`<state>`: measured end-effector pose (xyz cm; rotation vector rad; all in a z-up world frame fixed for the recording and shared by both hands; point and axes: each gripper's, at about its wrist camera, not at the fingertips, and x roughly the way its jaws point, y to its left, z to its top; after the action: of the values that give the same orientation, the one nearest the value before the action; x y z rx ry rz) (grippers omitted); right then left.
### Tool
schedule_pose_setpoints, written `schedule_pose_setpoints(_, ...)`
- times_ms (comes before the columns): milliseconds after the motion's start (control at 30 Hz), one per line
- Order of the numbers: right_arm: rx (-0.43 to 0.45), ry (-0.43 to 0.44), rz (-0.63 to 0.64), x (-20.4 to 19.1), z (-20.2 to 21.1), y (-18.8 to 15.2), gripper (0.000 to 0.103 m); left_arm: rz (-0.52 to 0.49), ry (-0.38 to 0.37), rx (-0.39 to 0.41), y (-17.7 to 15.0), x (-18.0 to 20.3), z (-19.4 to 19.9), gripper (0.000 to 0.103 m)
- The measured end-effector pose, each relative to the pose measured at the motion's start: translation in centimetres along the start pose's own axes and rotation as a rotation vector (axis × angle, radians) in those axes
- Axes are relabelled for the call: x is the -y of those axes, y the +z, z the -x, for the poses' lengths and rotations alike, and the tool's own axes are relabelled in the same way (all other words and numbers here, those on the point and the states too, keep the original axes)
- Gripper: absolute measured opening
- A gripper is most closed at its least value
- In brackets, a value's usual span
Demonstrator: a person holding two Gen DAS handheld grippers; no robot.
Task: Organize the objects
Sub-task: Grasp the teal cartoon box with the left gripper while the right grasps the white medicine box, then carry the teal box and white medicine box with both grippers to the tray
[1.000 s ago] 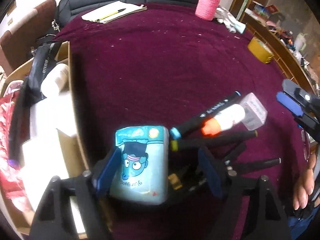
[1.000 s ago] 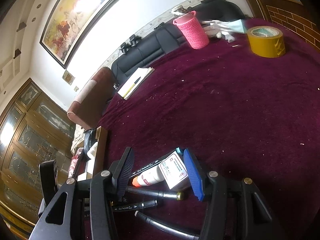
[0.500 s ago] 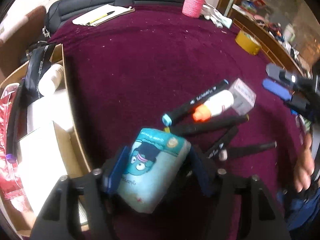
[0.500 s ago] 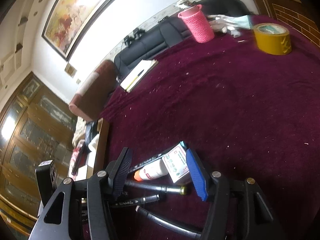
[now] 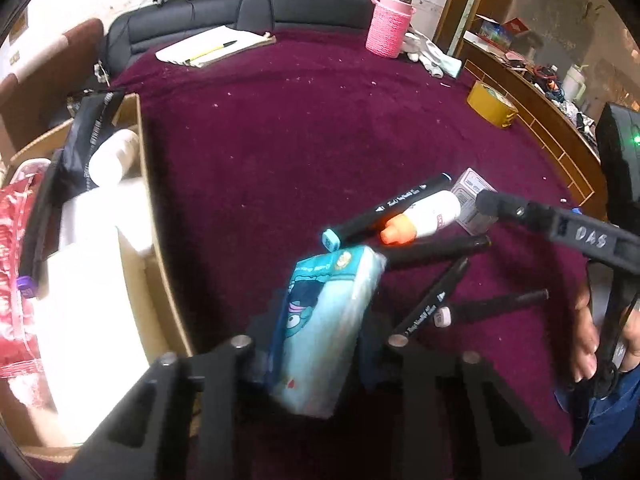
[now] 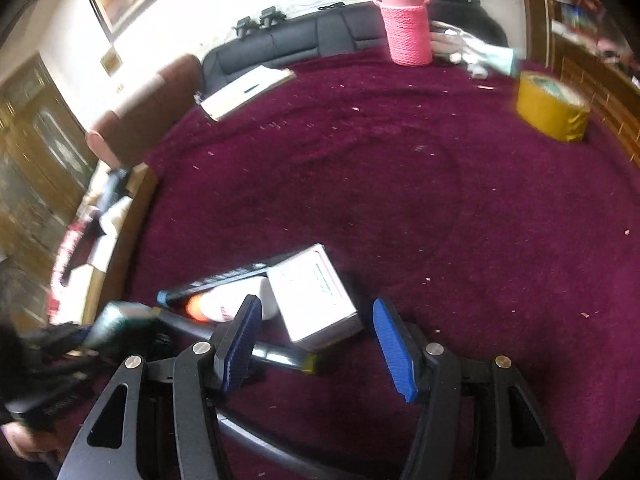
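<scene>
A teal tissue pack (image 5: 324, 320) with a cartoon face stands tilted between my left gripper's (image 5: 322, 344) jaws, which are closing and press its sides. Right beside it on the maroon cloth lie several black markers (image 5: 400, 204), a white bottle with an orange cap (image 5: 428, 216) and a small white box (image 5: 472, 196). My right gripper (image 6: 316, 306) hangs open over that white box (image 6: 312, 292), whose near end sits between the blue pads without touching them. One of its black fingers (image 5: 560, 224) reaches in from the right in the left wrist view.
An open cardboard box (image 5: 160, 240) with several items stands at the left table edge. Far back are a pink knitted flask (image 5: 390, 26), a notepad with a pen (image 5: 212, 44) and a yellow tape roll (image 5: 492, 104). A person's hand (image 5: 586, 340) is at the right.
The left jaws have closed in on the tissue pack, which has tipped over to one side. The right gripper rolled and came down closer over the white box.
</scene>
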<state>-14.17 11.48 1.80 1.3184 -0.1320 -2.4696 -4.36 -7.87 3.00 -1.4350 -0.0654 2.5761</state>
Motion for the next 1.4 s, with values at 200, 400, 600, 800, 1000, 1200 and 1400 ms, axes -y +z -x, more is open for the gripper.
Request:
schedule_pose_setpoints(200,0.005,-0.035,0.024,0.1,0.0,-0.3,0.039,0.027,0.029,0.046,-0.4,-0.2,0.7,0.017)
schedule_pose_setpoints(400,0.047,0.022,-0.020,0.2,1.4,0.0,0.039,0.062,0.014,0.093,-0.4,-0.5,2.2,0.016)
schedule_pose_setpoints(600,0.069,0.053,-0.021,-0.2,1.9,0.1,0.039,0.112,-0.040,0.124,-0.5,-0.7,3.2,0.016)
schedule_pose_setpoints(800,0.086,0.083,-0.030,-0.4,2.2,0.1,0.039,0.156,-0.084,0.150,-1.2,-1.3,4.3,0.016)
schedule_pose_setpoints(1000,0.097,0.107,-0.035,-0.8,2.4,0.0,0.039,0.192,-0.104,0.196,-1.7,-2.5,6.6,0.017)
schedule_pose_setpoints(1200,0.095,0.152,-0.025,-2.3,2.8,-0.5,0.039,0.222,-0.103,0.234,-2.8,-4.3,8.6,0.017)
schedule_pose_setpoints(1400,0.057,0.222,0.026,-5.6,3.0,-1.1,0.039,0.287,-0.093,0.278,-4.2,-7.4,11.0,0.017)
